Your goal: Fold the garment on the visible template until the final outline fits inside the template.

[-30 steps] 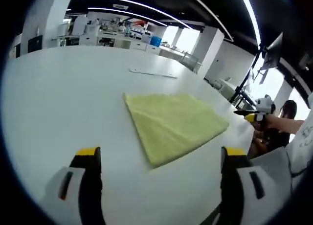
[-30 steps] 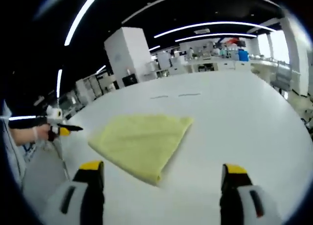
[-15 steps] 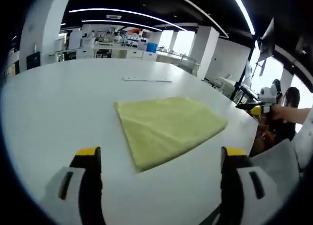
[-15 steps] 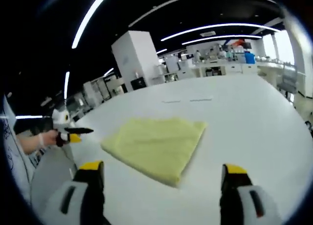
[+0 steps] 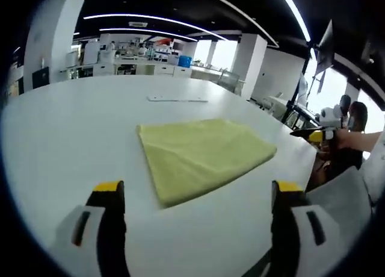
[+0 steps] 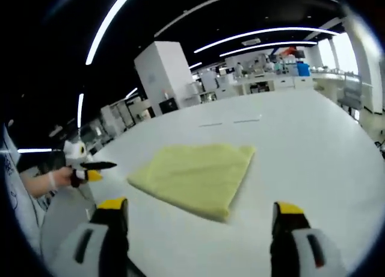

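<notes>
- Nowhere was any legible writing or brand; the thin strip toward the table's far edge was too small to read.
- Yellow garment lay folded flat mid-table, nearer the person's edge, untouched.
- Left gripper hung above the near edge, jaws spread wide, nothing between them.
- Right gripper likewise: jaws apart, empty.
- Since the earlier frame, both views had shifted slightly; the garment kept its shape and place.
</notes>
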The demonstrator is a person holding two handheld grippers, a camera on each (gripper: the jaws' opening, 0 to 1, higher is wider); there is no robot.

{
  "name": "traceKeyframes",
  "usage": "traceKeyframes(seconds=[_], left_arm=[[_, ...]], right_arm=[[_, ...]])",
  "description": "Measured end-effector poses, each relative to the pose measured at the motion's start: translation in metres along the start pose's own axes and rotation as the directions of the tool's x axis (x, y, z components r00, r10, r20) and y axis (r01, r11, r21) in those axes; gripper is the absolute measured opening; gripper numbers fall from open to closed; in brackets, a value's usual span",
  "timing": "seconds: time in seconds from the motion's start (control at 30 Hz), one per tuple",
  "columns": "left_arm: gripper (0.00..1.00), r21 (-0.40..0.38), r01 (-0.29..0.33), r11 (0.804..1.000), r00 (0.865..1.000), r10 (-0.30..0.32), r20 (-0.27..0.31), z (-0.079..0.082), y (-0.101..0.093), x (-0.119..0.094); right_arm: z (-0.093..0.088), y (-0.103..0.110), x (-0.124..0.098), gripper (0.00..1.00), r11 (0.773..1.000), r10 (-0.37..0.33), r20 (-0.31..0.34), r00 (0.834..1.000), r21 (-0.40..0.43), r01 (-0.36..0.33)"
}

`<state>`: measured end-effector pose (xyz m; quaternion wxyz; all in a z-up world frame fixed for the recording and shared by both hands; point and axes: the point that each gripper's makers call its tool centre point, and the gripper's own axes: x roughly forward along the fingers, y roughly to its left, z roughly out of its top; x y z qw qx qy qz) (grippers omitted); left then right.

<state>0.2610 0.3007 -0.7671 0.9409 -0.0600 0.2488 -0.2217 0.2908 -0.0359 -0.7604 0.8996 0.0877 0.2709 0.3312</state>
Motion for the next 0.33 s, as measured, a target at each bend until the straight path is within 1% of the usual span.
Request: traceKeyframes(seconds=[0.13,0.17,0.2,0.27,0.33], left_arm=[[0.98,0.034,-0.005,0.999,1.000,0.004,0.017,-0.0016,-0.0006,0.0002],[0.97,0.063,-0.007,0.998,1.000,0.007,0.009,-0.0043,0.0017,0.0010],[0.98,0.075,-0.011,0.997,1.000,0.011,0.001,-0.0057,0.0023,0.0020],[0.99,0.076,0.000,0.997,1.000,0.000,-0.002,-0.0059,-0.0036,0.0027],[0.98,0.090,-0.008,0.996,1.000,0.008,0.001,-0.0040,-0.0036,0.0010]], right_arm=[[0.0009,-0.0009,-0.0023,1.00,1.000,-0.013,0.003,1.000,0.005,0.013],[0.0001,-0.0031,-0.0032,1.00,1.000,-0.025,-0.003,1.000,0.008,0.025],[-0.0003,-0.0018,-0.0054,1.00,1.000,-0.027,-0.003,1.000,0.009,0.027],[-0.0007,-0.0026,-0.0060,1.00,1.000,-0.025,-0.003,1.000,0.006,0.025],[-0.0044,-0.0044,-0.0082,1.00,0.999,-0.036,-0.030,0.999,-0.013,0.036]])
